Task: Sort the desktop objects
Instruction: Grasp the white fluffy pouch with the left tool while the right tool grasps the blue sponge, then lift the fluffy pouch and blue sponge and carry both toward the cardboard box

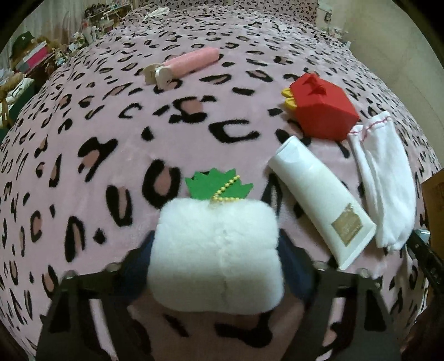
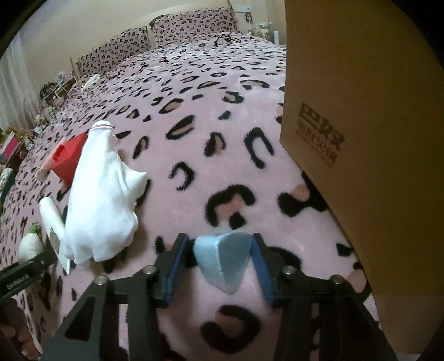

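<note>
My left gripper (image 1: 215, 250) is shut on a white fluffy plush (image 1: 216, 255) with a green felt leaf (image 1: 216, 184) and a yellow bead chain, held just above the leopard-print bed cover. My right gripper (image 2: 222, 255) is shut on a light blue satin pouch (image 2: 223, 261), close to a cardboard box (image 2: 360, 138) on its right. A white tube (image 1: 319, 200), white cloth (image 1: 385, 183), red box (image 1: 319, 108) and pink roll (image 1: 188, 62) lie on the bed. The cloth also shows in the right wrist view (image 2: 100, 200), with the left gripper and plush (image 2: 29, 247) at far left.
The pink leopard-print bed cover (image 2: 208, 125) fills both views. Pillows (image 2: 191, 22) lie at the head of the bed. A cluttered shelf (image 1: 33, 61) stands beside the bed on the left. The cardboard box edge (image 1: 434, 194) shows at the right of the left wrist view.
</note>
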`<control>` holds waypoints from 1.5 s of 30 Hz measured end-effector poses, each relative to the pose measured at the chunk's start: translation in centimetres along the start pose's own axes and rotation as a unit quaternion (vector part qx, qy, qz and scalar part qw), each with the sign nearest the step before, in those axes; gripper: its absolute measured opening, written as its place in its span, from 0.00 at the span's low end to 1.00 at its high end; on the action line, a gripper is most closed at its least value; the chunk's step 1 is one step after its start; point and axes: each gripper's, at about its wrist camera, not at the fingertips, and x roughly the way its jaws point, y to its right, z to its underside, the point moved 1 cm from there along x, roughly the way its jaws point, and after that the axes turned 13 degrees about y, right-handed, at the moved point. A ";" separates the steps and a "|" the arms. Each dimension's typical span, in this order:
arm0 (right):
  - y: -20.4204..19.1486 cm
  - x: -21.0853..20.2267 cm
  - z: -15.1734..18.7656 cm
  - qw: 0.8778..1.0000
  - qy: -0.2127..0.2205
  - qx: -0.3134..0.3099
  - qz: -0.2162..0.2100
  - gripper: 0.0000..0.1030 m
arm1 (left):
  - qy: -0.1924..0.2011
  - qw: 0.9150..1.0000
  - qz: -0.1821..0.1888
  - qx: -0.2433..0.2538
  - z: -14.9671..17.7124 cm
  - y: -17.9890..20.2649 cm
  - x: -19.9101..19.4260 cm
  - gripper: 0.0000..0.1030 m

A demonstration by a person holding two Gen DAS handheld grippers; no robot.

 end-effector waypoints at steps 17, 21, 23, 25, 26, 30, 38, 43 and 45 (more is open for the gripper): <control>-2.1 -4.4 -0.6 0.998 0.023 0.003 -0.052 0.35 | 0.016 1.000 -0.008 0.006 0.8 -0.8 -4.0 0.54; -3.8 -6.4 -0.7 0.996 0.032 -0.008 -0.083 0.35 | 0.031 0.999 -0.017 0.009 1.0 -1.4 -6.7 0.54; -5.0 -7.5 -0.8 0.994 0.036 -0.013 -0.102 0.35 | 0.041 0.999 -0.022 0.009 0.8 -1.7 -8.0 0.54; -6.0 -8.3 -0.8 0.992 0.042 -0.017 -0.115 0.35 | 0.051 0.998 -0.023 0.007 0.6 -1.9 -9.5 0.54; -6.6 -8.9 -0.9 0.991 0.045 -0.021 -0.123 0.35 | 0.054 0.998 -0.024 0.007 0.5 -2.0 -10.1 0.54; -8.2 -10.9 -1.0 0.987 0.056 -0.033 -0.144 0.35 | 0.072 0.997 -0.025 0.003 0.2 -2.3 -12.9 0.54; -9.6 -14.7 -1.2 0.984 0.073 -0.059 -0.153 0.35 | 0.096 0.995 -0.017 -0.001 0.3 -2.0 -17.9 0.54; -9.6 -16.9 -1.4 0.983 0.080 -0.070 -0.148 0.35 | 0.110 0.994 -0.015 -0.004 0.6 -1.9 -20.8 0.54; -9.4 -17.9 -1.4 0.983 0.083 -0.071 -0.145 0.35 | 0.112 0.994 -0.016 -0.002 0.7 -1.7 -21.8 0.54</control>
